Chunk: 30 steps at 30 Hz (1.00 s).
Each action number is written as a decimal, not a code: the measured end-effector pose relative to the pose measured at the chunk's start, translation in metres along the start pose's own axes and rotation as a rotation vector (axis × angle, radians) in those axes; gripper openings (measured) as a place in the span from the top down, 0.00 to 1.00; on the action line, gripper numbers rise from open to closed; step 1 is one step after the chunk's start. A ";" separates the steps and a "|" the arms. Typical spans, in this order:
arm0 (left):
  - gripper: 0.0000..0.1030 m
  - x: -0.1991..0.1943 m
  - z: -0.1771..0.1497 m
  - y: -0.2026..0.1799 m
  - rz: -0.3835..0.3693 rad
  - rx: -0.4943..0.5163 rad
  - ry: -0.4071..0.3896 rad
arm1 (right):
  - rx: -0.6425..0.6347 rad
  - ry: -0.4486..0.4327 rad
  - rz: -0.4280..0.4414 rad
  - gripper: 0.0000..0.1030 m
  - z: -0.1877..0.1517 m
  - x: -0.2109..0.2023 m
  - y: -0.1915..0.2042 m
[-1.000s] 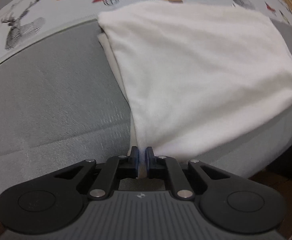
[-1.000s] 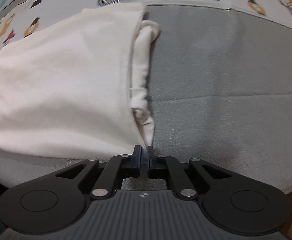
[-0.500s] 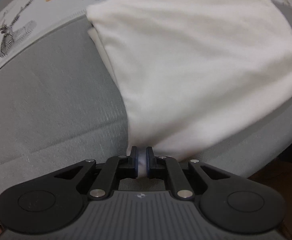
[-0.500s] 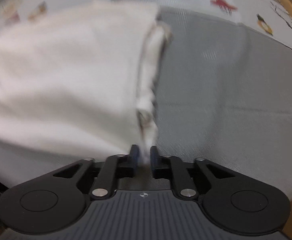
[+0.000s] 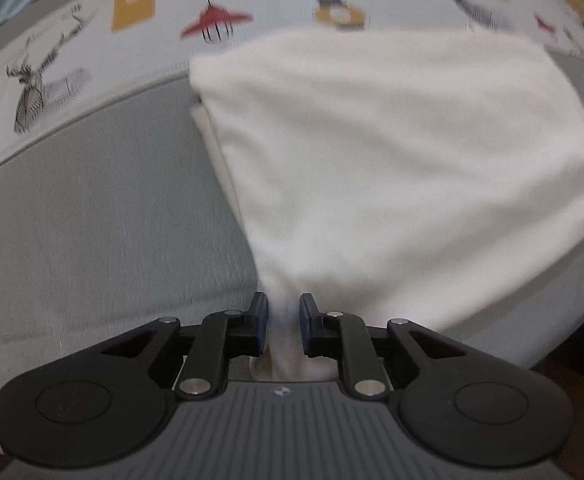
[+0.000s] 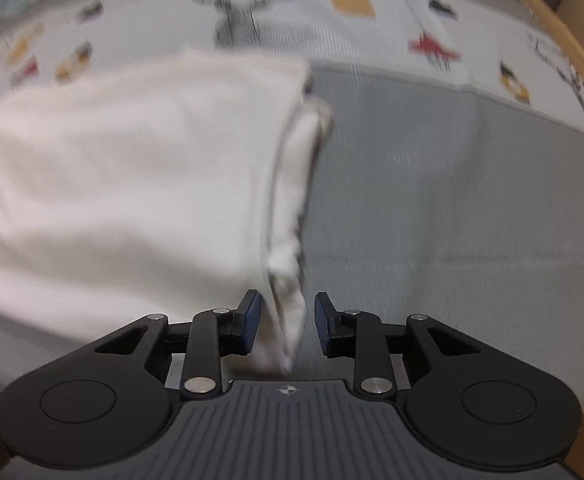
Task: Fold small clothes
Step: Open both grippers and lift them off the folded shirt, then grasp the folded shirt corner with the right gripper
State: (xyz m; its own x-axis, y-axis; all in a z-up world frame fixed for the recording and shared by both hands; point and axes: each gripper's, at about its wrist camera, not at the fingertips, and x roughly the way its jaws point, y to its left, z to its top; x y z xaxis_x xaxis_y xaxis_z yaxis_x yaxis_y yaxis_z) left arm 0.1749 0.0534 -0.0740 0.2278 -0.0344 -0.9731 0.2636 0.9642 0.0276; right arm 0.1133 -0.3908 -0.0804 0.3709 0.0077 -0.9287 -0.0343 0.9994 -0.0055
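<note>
A white garment [image 5: 392, 168] lies folded on the grey bed cover [image 5: 91, 216]. Its near left corner runs between the fingers of my left gripper [image 5: 283, 312], whose jaws stand slightly apart with the cloth loose in the gap. In the right wrist view the same garment [image 6: 131, 176] fills the left half, with a bunched edge along its right side. That near right corner hangs between the jaws of my right gripper [image 6: 283, 312], which are clearly apart and not pressing the cloth.
A patterned sheet [image 5: 91, 40] with deer and lamp prints covers the far part of the bed, also in the right wrist view [image 6: 412, 12]. A wooden bed edge [image 6: 572, 40] curves along the right. Grey cover [image 6: 452, 208] lies right of the garment.
Both grippers were shut on the garment's near corners one second ago. Both have opened since, the right one wider, and the corners now sit loose between the jaws.
</note>
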 end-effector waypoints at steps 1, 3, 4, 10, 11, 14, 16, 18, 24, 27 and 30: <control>0.80 0.001 0.000 0.001 0.004 -0.007 0.003 | -0.003 0.007 -0.012 0.68 0.000 0.003 0.001; 0.77 0.013 -0.002 0.002 0.026 -0.005 0.054 | -0.018 0.062 -0.050 0.65 -0.007 0.012 0.002; 0.75 0.020 -0.003 0.001 0.042 0.008 0.075 | -0.034 0.092 -0.073 0.65 -0.008 0.018 0.004; 0.64 -0.013 0.005 0.005 0.014 -0.057 -0.088 | -0.064 -0.094 -0.089 0.65 -0.002 -0.017 0.008; 0.62 -0.022 0.006 0.008 0.011 -0.087 -0.117 | -0.057 -0.131 -0.082 0.65 -0.002 -0.025 0.008; 0.59 -0.049 0.010 0.013 0.033 -0.133 -0.188 | -0.054 -0.239 -0.067 0.65 0.000 -0.049 0.010; 0.57 -0.071 0.008 0.012 0.065 -0.144 -0.250 | -0.047 -0.316 -0.035 0.65 0.002 -0.067 0.013; 0.57 -0.101 -0.003 0.014 0.087 -0.168 -0.345 | -0.034 -0.387 0.008 0.65 0.003 -0.084 0.016; 0.49 -0.139 -0.035 0.018 0.059 -0.261 -0.539 | -0.023 -0.506 0.096 0.65 -0.008 -0.121 0.053; 0.48 -0.131 -0.039 0.019 0.085 -0.304 -0.490 | -0.068 -0.544 0.116 0.65 -0.015 -0.128 0.085; 0.48 -0.128 -0.043 0.018 0.112 -0.282 -0.474 | -0.115 -0.573 0.151 0.66 -0.018 -0.133 0.120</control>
State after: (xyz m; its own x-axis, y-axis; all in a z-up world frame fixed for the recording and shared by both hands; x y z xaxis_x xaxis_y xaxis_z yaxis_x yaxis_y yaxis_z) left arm 0.1108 0.0867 0.0410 0.6534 0.0207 -0.7568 -0.0325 0.9995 -0.0006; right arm 0.0428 -0.2725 0.0355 0.7939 0.1980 -0.5749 -0.2135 0.9761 0.0415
